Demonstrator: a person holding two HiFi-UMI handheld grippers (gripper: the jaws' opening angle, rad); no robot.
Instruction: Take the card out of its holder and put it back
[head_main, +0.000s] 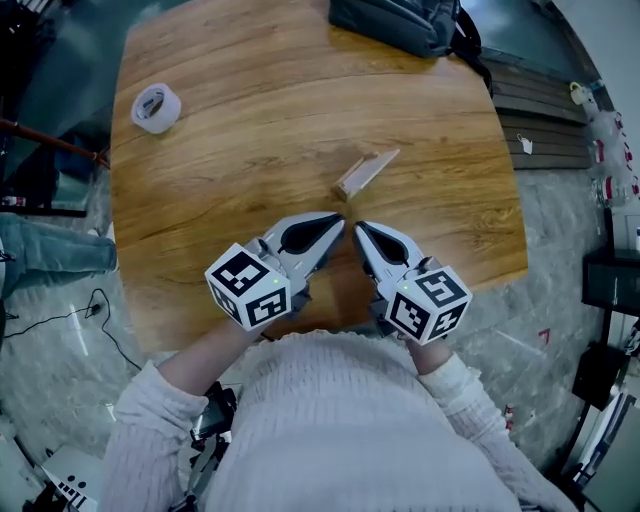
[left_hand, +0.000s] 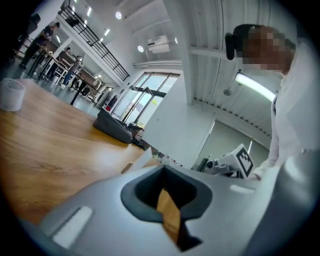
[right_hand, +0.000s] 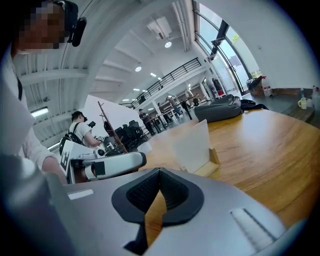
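A pale card (head_main: 372, 166) stands in a small wooden holder (head_main: 350, 186) near the middle of the wooden table (head_main: 240, 150). Both grippers hover side by side just in front of it, tips pointing toward it and apart from it. My left gripper (head_main: 338, 222) is shut with nothing between its jaws. My right gripper (head_main: 358, 228) is also shut and empty. In the right gripper view the card (right_hand: 191, 144) rises upright from the holder (right_hand: 209, 167) beyond the shut jaws (right_hand: 160, 172). In the left gripper view only a corner of the card (left_hand: 144, 159) shows past the shut jaws (left_hand: 162, 167).
A roll of tape (head_main: 155, 108) lies at the table's far left. A dark bag (head_main: 400, 25) sits at the far edge. The table's near edge runs under my hands. Cables (head_main: 90, 310) lie on the floor at left. People stand in the background (right_hand: 80, 132).
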